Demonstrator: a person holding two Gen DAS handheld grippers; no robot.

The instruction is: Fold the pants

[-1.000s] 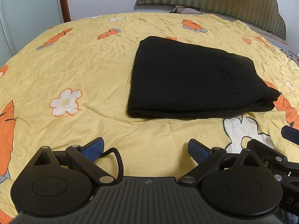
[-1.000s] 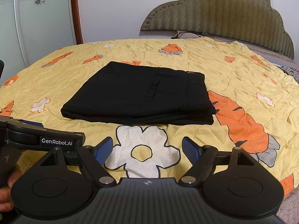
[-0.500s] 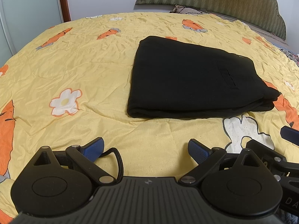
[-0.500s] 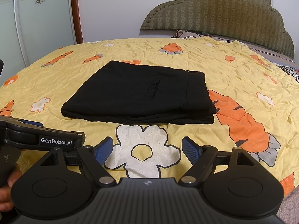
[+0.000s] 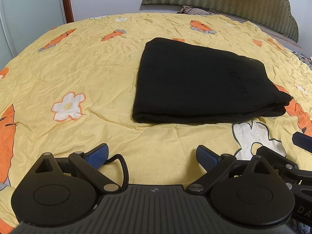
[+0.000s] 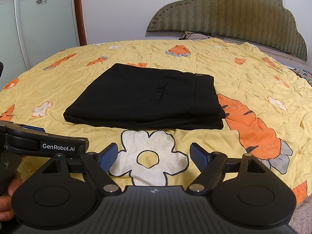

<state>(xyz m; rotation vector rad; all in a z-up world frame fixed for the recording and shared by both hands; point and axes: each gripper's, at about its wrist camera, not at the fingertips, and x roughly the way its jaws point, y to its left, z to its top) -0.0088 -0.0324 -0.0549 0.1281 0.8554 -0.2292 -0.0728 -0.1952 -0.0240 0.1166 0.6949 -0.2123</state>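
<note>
Pants of black fabric (image 5: 204, 81), folded into a flat, thick rectangle, lie on the yellow quilted bedspread printed with orange carrots and white flowers (image 5: 87, 74). They sit well ahead of both pairs of fingers, touching neither. From the left gripper (image 5: 152, 154) the bundle lies ahead and to the right of its blue-padded fingers (image 5: 98, 153); from the right gripper (image 6: 154, 155) it lies straight ahead, shifted slightly left, its layered edges facing the pads. Both grippers stand wide open with nothing between their jaws, only bare bedspread below. A large white flower print (image 6: 150, 156) shows in the gap between the right gripper's fingers (image 6: 198, 157). The left gripper's body, lettered GenRobot.AI, appears just left of the right one, with part of a hand (image 6: 7, 197) on its handle. An olive padded headboard (image 6: 234, 15) rises far beyond the pants.
</note>
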